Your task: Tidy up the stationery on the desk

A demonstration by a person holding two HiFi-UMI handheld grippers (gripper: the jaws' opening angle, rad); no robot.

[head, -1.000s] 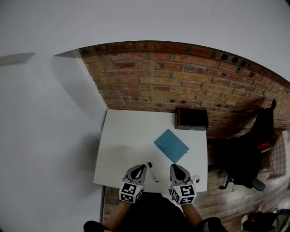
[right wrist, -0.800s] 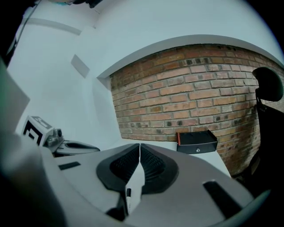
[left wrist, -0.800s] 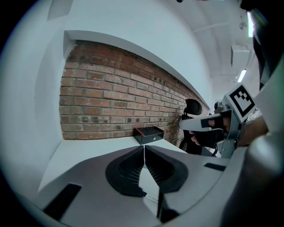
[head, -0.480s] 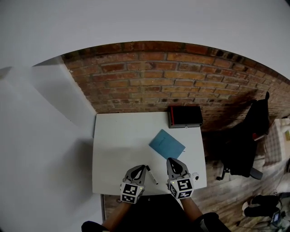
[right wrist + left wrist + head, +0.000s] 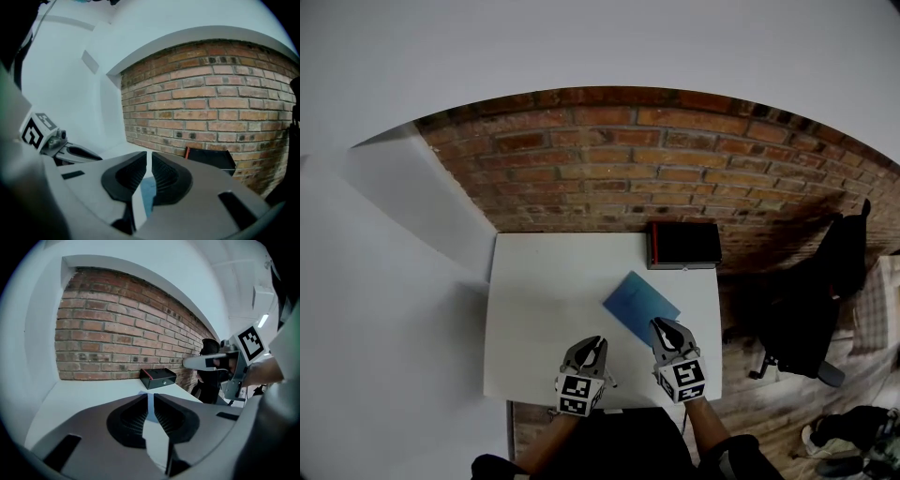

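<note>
A blue notebook (image 5: 639,306) lies at an angle in the middle of the white desk (image 5: 544,281). My right gripper (image 5: 658,323) hovers at the notebook's near right corner, jaws shut and empty. My left gripper (image 5: 598,341) is just left of it over the desk's front, also shut with nothing between its jaws. The black-and-white marker pen is mostly hidden behind the left gripper. In the right gripper view the notebook (image 5: 149,190) shows below the shut jaws of the right gripper (image 5: 149,157). In the left gripper view the left gripper (image 5: 150,397) points toward the notebook (image 5: 150,404).
A black box with a red edge (image 5: 683,246) stands at the desk's back right against the brick wall (image 5: 628,169); the box (image 5: 158,378) (image 5: 208,159) shows in both gripper views. A dark chair with clothes (image 5: 806,309) stands on the wooden floor to the right.
The right gripper has moved forward to the notebook's corner. The left gripper has shifted over the marker pen, which now barely shows. The head view has swung a little left.
</note>
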